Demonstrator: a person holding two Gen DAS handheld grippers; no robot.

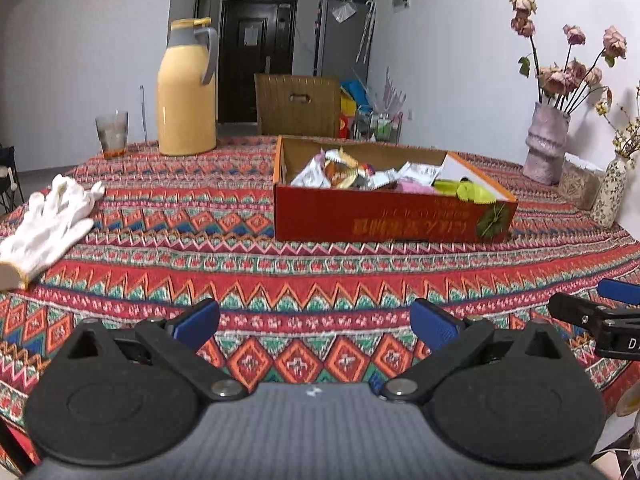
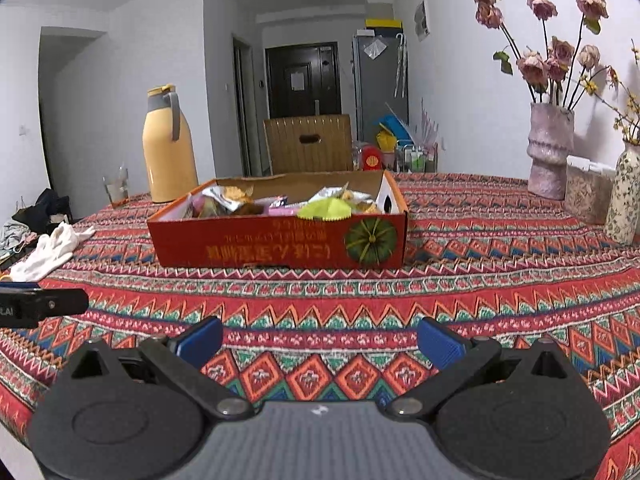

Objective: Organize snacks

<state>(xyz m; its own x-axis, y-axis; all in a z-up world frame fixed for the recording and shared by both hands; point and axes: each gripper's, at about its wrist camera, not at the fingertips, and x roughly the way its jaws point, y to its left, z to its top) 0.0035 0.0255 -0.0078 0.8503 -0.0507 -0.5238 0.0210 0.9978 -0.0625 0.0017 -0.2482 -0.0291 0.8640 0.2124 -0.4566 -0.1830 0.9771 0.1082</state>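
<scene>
both claws were wide apart and held nothing: the left claw and the right claw. the snack packets sat piled in the red cardboard box on the surface. a careless grab could crush packets or push the box.

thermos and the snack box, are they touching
Apart. The left wrist view shows the thermos standing left of and behind the snack box, with a strip of patterned tablecloth between them. The right wrist view shows the gap less clearly.
</scene>
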